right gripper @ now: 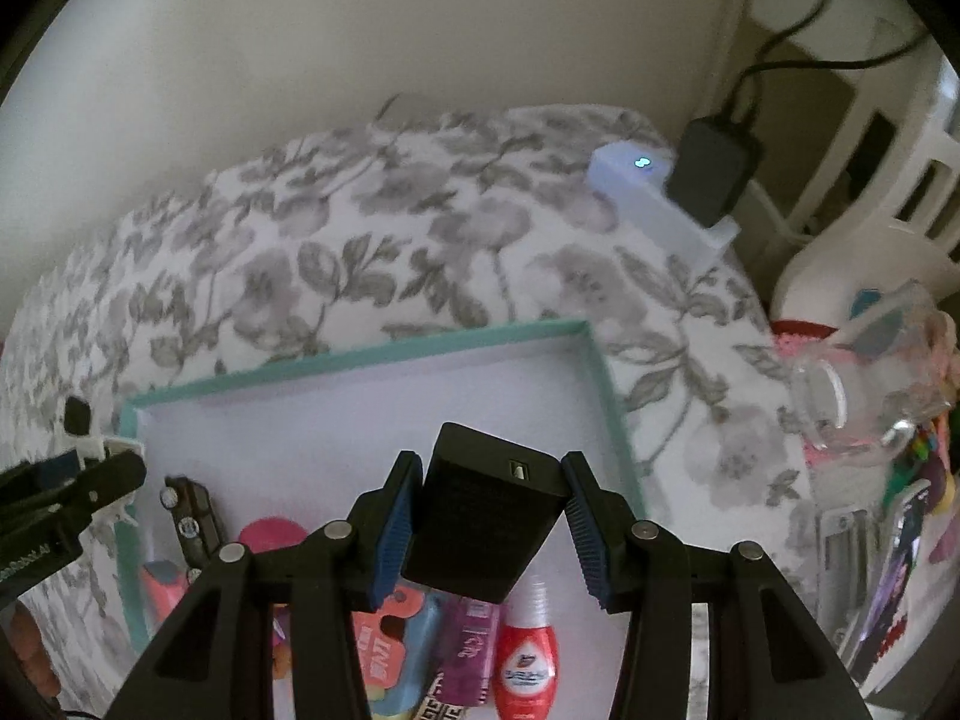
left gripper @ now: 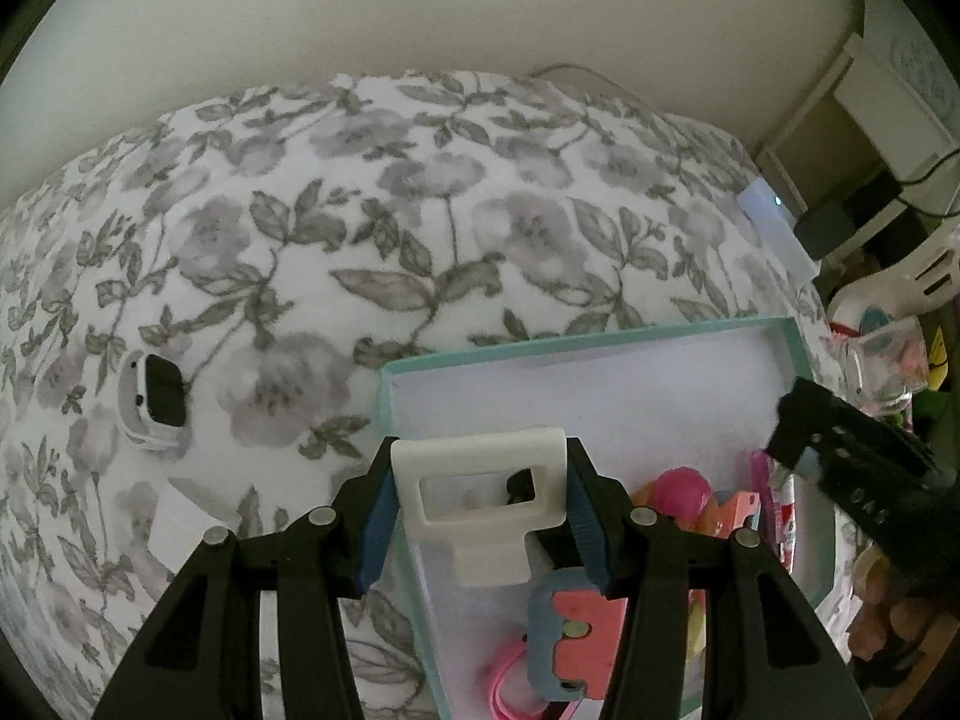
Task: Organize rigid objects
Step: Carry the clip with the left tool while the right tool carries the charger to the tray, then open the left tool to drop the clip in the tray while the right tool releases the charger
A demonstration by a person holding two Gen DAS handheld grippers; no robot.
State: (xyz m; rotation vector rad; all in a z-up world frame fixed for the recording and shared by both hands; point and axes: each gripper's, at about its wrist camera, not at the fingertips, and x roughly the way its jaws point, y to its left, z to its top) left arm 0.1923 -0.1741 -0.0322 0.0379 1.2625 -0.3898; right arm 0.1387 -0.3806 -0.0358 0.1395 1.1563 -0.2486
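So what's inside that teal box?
The teal box holds a red bottle, a pink ball, a purple packet and a dark toy car. The claws and what they hold cover the rest.

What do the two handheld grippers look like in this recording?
Both the left gripper and right gripper have matte black angular plastic finger arms with silver round pivot pins and blue ribbed pads. White lettering marks the side of each. No sleeve or cable shows.
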